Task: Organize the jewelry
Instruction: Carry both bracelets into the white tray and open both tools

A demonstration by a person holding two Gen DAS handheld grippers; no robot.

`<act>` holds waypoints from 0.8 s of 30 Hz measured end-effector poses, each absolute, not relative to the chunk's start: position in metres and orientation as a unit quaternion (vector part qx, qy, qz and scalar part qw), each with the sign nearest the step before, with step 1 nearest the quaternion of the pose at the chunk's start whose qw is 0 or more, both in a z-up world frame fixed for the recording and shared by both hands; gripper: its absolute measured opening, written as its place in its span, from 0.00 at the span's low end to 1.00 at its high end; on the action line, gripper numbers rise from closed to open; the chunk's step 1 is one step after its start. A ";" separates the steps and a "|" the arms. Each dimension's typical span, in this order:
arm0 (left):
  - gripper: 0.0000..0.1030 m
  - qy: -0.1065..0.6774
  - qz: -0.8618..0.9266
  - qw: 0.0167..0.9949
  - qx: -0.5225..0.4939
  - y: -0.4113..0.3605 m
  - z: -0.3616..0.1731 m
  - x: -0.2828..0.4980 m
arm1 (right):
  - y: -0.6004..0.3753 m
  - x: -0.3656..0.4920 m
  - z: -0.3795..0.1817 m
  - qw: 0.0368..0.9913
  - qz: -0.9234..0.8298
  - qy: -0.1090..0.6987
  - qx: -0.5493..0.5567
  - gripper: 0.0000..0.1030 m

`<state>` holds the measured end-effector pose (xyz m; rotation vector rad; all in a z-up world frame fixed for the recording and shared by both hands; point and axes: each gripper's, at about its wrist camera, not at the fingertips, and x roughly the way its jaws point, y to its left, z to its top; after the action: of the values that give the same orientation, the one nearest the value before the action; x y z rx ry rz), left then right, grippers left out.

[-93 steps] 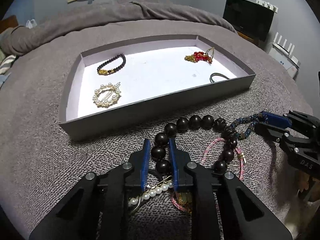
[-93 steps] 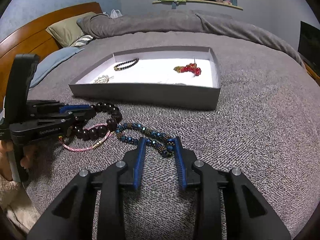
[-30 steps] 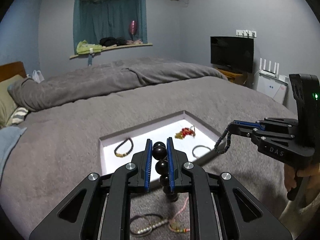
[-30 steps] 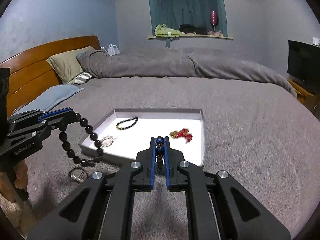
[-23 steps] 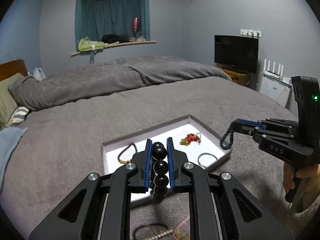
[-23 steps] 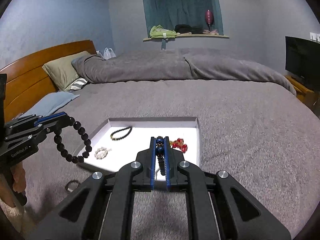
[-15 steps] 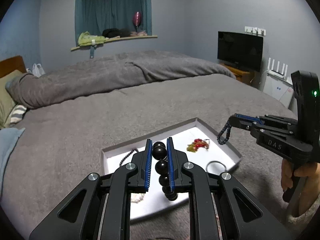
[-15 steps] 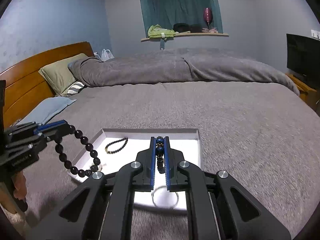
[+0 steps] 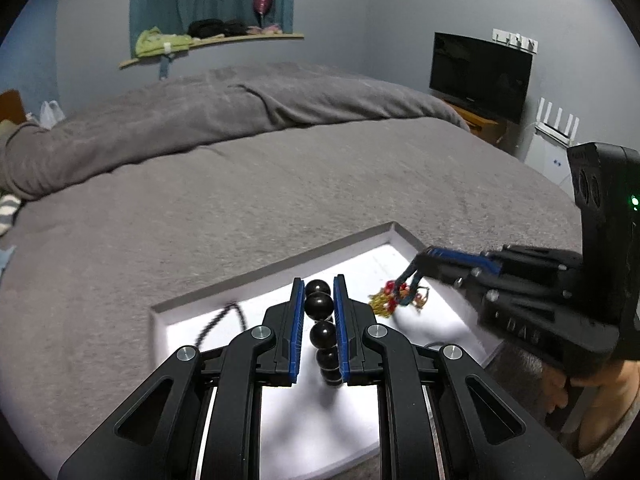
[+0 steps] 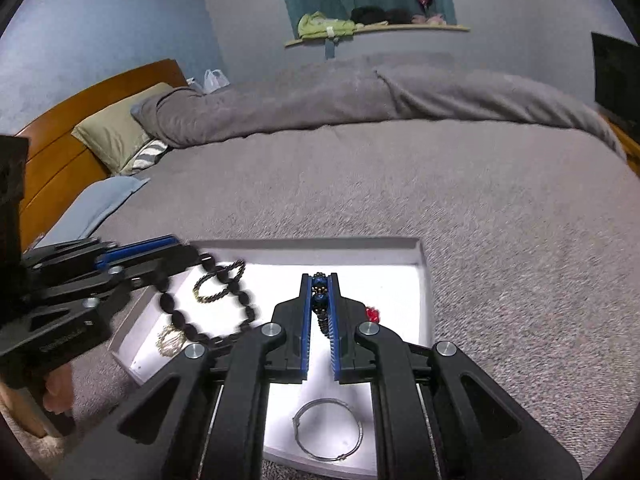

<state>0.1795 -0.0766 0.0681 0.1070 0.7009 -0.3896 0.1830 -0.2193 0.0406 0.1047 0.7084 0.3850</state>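
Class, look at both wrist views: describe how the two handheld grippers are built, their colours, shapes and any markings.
Both the left gripper and right gripper are matte black, with angular linkage arms, silver pivot screws and ribbed blue fingers. The right gripper's housing carries a green light and faint raised lettering.

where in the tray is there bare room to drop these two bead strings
In the tray, the widest bare floor is the middle strip, between the small dark bracelet and the red charm, ahead of the silver bangle. The far right corner looks free too. The left side is crowded: the dark bracelet, with the pearl piece nearer.
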 end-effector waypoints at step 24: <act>0.15 0.442 -0.125 0.888 0.025 -0.048 0.006 0.227 | -0.200 0.190 0.002 0.876 0.196 0.441 0.003 0.08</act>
<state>0.2274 -0.0481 0.0064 0.0525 0.9175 -0.2604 0.1903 -0.1998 0.0017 0.0067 0.9193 0.4086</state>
